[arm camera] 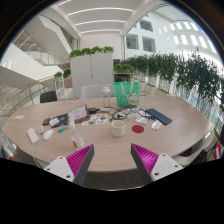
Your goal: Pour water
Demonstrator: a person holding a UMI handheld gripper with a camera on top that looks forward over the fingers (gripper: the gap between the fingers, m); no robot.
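Note:
My gripper (113, 160) is open, its two magenta pads (80, 158) spread wide above the near edge of a long oval wooden table (100, 145), with nothing between the fingers. Beyond them, near the table's middle, stands a white cup (119, 128). Farther back a green bottle-like container (121, 96) stands upright, with a second green one (134, 93) beside it. A red round thing (139, 127) lies right of the cup.
Papers, a laptop (77, 114), small white items (33, 135) and a dark notebook (159, 117) are scattered over the table. Chairs (48, 96) stand at the far side. Behind are white cabinets (92, 68) topped with plants and a row of tall plants (185, 75) at right.

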